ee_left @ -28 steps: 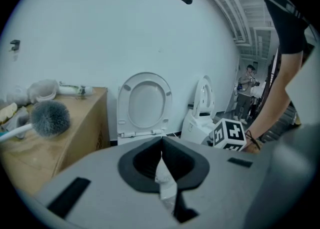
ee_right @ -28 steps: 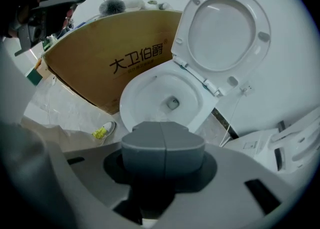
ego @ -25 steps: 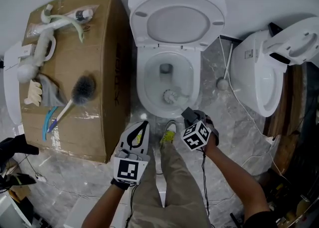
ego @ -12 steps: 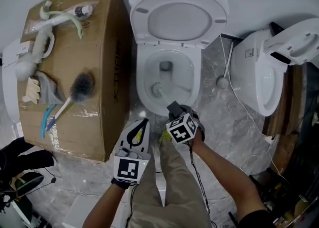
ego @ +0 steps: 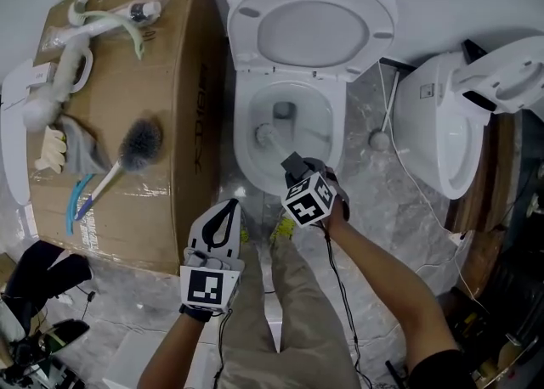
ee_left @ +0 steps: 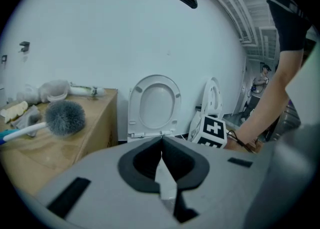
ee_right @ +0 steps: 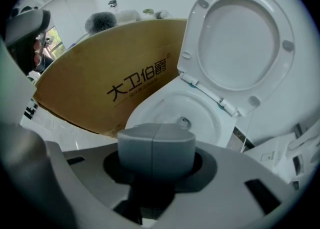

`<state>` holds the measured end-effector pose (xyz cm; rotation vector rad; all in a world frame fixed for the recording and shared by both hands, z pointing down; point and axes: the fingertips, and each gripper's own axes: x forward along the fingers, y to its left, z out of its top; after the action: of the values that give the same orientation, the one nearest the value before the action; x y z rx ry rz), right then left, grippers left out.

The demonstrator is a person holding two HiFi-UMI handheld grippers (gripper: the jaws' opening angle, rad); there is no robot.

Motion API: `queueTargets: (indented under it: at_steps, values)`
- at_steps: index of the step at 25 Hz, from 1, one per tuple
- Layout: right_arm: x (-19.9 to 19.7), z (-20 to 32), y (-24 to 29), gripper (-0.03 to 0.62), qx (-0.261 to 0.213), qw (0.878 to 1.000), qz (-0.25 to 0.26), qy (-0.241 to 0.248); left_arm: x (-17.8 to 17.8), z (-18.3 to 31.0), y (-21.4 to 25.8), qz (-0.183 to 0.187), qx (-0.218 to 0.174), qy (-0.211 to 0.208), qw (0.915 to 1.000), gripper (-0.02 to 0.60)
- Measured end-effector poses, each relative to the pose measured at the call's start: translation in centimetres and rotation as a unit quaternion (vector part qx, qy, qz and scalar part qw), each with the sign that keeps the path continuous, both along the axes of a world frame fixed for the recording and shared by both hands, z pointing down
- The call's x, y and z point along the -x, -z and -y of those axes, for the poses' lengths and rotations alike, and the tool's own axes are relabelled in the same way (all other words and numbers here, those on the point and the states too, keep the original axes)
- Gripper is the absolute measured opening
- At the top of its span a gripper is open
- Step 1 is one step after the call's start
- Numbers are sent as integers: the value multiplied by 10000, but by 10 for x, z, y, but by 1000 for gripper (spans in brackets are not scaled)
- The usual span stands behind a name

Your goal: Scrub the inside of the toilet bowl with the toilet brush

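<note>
The white toilet bowl (ego: 242, 160) stands open with its lid (ego: 313, 35) raised against the wall. My right gripper (ego: 294, 168) hovers over the bowl's front rim, shut on the toilet brush handle (ego: 281, 152). The brush's white head (ego: 265, 134) rests against the bowl's inner left wall. In the right gripper view the handle's grey end (ee_right: 156, 145) fills the jaws, with the bowl (ee_right: 170, 108) beyond it. My left gripper (ego: 224, 224) hangs below and to the left over the floor, shut and empty; its pads (ee_left: 175, 165) meet in a line.
A cardboard box (ego: 183, 166) stands tight against the toilet's left side, carrying a grey round brush (ego: 141, 147) and several other cleaning tools. A second toilet (ego: 446, 128) sits at the right, with a cable trailing on the marble floor. The person's legs stand between the grippers.
The right gripper has shifted left and a little up, sweeping the brush head from the bowl's front to its left wall. The left gripper has drifted slightly down and left.
</note>
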<state>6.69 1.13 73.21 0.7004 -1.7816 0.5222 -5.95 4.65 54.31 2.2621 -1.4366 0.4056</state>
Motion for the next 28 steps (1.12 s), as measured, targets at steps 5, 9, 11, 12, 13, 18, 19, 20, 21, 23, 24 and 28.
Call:
queueTargets:
  at_steps: [5,9,11,12,13,18,19,20,21,23,24,28]
  values:
    - [-3,38,0,149,-322,9992,-105,205,6,-1,-2,-116,-27,62,9999,12]
    - [1,69,-1,149,-709,9960,-316,447,11,-5,-2,-245,-35,91,9997,12]
    - [-3,81,-4,149,-807,9948,-450,423,10,-8,1,-386,-55,66,9992,12]
    - [-6,86,-6,149,-822,9945,-519,384,10,-9,2,-429,-69,47,9990,12]
    - [-9,89,-8,149,-824,9942,-593,354,10,-10,2,-444,-89,24,9990,12]
    - [-28,96,-22,149,-817,9896,-1018,609,10,-15,-4,-396,-92,51,9992,12]
    - [-34,97,-24,149,-838,9883,-1103,639,9,-15,-4,-396,-97,52,9992,12]
    - [-40,97,-26,149,-850,9873,-1182,631,8,-15,-3,-389,-110,35,9992,12]
    - [-47,97,-28,147,-846,9866,-1257,600,7,-15,-2,-378,-127,7,9992,12]
    - [-61,93,-32,147,-796,9855,-1394,544,5,-14,-1,-365,-162,-50,9992,12]
    - [-66,90,-34,147,-774,9848,-1451,554,4,-14,0,-363,-170,-67,9992,12]
    - [-77,73,-39,147,-797,9764,-1750,982,7,-11,1,-295,-140,-47,9995,12]
